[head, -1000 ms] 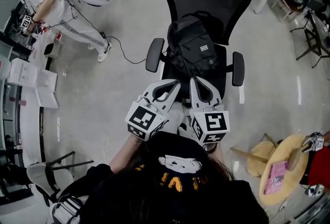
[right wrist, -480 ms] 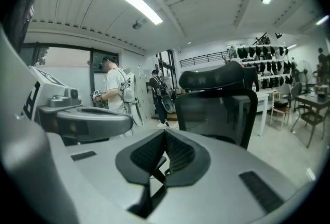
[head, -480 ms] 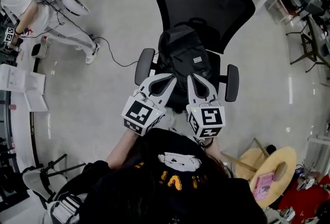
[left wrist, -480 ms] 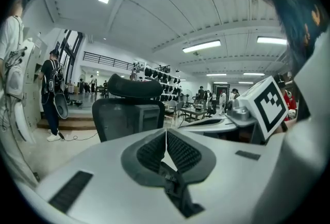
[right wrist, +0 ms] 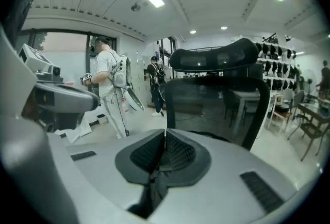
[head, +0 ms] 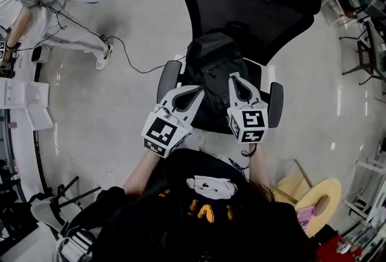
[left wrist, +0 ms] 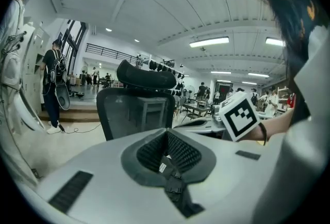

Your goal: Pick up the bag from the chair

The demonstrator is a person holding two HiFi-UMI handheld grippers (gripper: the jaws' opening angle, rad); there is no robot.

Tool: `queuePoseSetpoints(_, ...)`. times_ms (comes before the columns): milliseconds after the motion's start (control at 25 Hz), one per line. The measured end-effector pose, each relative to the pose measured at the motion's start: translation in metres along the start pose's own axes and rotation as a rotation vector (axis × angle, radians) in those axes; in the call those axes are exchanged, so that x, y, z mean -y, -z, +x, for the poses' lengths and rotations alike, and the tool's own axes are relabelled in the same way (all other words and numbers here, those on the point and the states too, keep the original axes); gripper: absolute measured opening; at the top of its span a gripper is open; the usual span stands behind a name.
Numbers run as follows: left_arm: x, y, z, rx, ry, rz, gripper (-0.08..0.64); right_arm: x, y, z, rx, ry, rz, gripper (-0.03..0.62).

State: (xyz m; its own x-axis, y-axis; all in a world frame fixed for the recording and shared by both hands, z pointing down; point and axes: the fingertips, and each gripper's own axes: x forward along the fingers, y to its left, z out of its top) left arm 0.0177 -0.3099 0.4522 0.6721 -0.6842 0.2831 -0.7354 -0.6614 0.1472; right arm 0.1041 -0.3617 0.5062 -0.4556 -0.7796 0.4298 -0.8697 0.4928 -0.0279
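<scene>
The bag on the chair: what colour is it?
The bag is black; the head view shows it best.

Pointing the left tongs (left wrist: 166, 131), tips pressed together, toward a black mesh office chair (left wrist: 135, 109); showing a black tagged strap (left wrist: 172, 179) in their padded hollow, the right tongs' marker cube (left wrist: 240, 115) alongside.

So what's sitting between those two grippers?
In the head view, the near end of the black bag on the chair lies between the left gripper and the right gripper.
</scene>
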Motion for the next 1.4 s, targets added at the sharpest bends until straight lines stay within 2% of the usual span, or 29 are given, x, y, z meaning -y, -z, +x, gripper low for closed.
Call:
queuePoseSetpoints(240,-0.025,0.006,0.02,-0.005,0.023,0.002,0.009,0.04,0.016,0.062,-0.098,-0.005,-0.106,0.015)
queuePoseSetpoints(320,-0.033,0.007,0.025,-0.006,0.023,-0.001,0.009,0.051,0.024,0.087,-0.151,-0.031,-0.168,0.109)
queuePoseSetpoints(360,-0.037,0.008,0.027,-0.008,0.023,-0.002,0.009,0.056,0.029,0.1,-0.18,-0.043,-0.204,0.133)
queuePoseSetpoints(560,-0.059,0.009,0.033,-0.01,-0.002,-0.014,0.009,0.086,0.055,0.169,-0.318,-0.08,-0.379,0.179)
queuePoseSetpoints(680,-0.074,0.01,0.035,-0.013,-0.035,-0.02,0.009,0.103,0.077,0.2,-0.41,-0.096,-0.472,0.243)
queuePoseSetpoints(920,-0.096,0.016,0.041,-0.034,-0.078,-0.038,0.009,0.129,0.127,0.231,-0.63,-0.167,-0.618,0.265)
queuePoseSetpoints(1040,-0.103,0.019,0.041,-0.048,-0.084,-0.028,0.009,0.128,0.133,0.241,-0.66,-0.194,-0.616,0.264)
queuePoseSetpoints(1160,-0.107,0.021,0.042,-0.061,-0.089,-0.011,0.009,0.122,0.137,0.247,-0.675,-0.227,-0.556,0.215)
queuePoseSetpoints(1400,-0.107,0.026,0.047,-0.074,-0.092,-0.009,0.009,0.126,0.142,0.239,-0.666,-0.192,-0.527,0.162)
